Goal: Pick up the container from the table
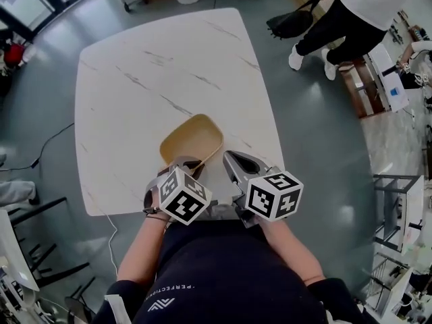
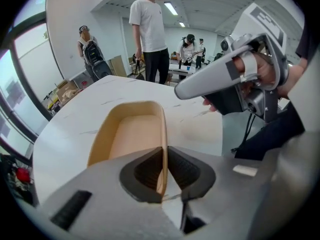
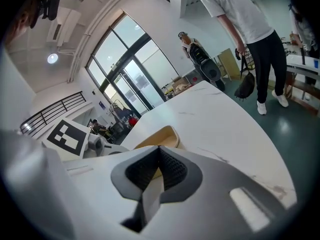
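A tan, shallow container (image 1: 192, 139) lies on the white marble table (image 1: 169, 66) near its front edge. My left gripper (image 1: 189, 163) is shut on the container's near rim; in the left gripper view the dark pads (image 2: 182, 169) press on the thin wall of the container (image 2: 132, 134) from both sides. My right gripper (image 1: 233, 159) hovers just right of the container, its jaws together with nothing between them. In the right gripper view the container (image 3: 162, 135) shows just beyond the closed pads (image 3: 172, 169). The right gripper (image 2: 200, 84) also appears in the left gripper view.
A person (image 1: 351, 12) stands on the grey floor beyond the table's far right corner, with a black bag (image 1: 290, 24). More people (image 2: 150, 29) stand further off. Metal racks (image 1: 398, 208) stand at the right, and a cable (image 1: 54, 147) lies on the floor at the left.
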`<state>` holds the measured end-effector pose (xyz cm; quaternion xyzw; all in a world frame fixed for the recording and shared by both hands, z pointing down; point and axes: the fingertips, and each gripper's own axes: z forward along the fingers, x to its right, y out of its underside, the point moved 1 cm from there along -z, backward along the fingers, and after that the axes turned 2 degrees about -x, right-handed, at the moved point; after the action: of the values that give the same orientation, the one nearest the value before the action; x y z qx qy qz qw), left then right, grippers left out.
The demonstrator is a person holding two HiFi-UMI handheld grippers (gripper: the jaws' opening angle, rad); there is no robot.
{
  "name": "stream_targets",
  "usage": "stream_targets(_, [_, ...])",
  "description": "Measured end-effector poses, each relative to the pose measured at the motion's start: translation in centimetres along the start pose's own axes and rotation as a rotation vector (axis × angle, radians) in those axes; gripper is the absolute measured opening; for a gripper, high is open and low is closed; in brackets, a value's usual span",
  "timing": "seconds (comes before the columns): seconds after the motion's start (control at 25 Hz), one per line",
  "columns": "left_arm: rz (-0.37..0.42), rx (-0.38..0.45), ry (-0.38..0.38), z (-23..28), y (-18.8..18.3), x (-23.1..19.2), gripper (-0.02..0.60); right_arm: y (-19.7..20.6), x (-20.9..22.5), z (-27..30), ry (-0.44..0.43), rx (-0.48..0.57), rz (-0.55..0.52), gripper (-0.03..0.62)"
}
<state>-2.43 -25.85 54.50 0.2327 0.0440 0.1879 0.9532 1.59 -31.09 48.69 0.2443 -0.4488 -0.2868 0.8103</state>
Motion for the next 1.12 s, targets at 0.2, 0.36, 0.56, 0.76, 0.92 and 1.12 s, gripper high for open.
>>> stream_targets(0.2, [-0.038, 0.053, -0.048, -0.9, -0.5, -0.9, 0.031, -0.4, -0.2, 0.4, -0.016, 0.005, -0.011, 0.002])
stream_targets(0.36, [-0.092, 0.119, -0.076, -2.3, -0.9, -1.9, 0.029, -0.8, -0.8, 0.6, -0.027, 0.008, -0.026, 0.002])
stream_targets(0.56, [-0.156, 0.214, -0.109, -4.2, -0.9, -3.2, 0.029, -1.0, -2.2, 1.1, -0.041, 0.010, -0.049, 0.002])
stream_targets(0.76, [-0.234, 0.322, -0.122, -7.1, -0.7, -3.8, 0.029, -0.9, -3.8, 1.2, -0.048, 0.011, -0.074, 0.002])
stream_targets(0.92, [-0.282, 0.406, -0.130, -9.3, -0.5, -4.2, 0.029, -1.0, -5.1, 1.2, -0.049, 0.021, -0.091, 0.002])
stream_targets(1.12, [-0.329, 0.493, -0.123, -11.8, -0.3, -4.8, 0.029, -1.4, -6.3, 0.7, -0.041, 0.049, -0.100, 0.002])
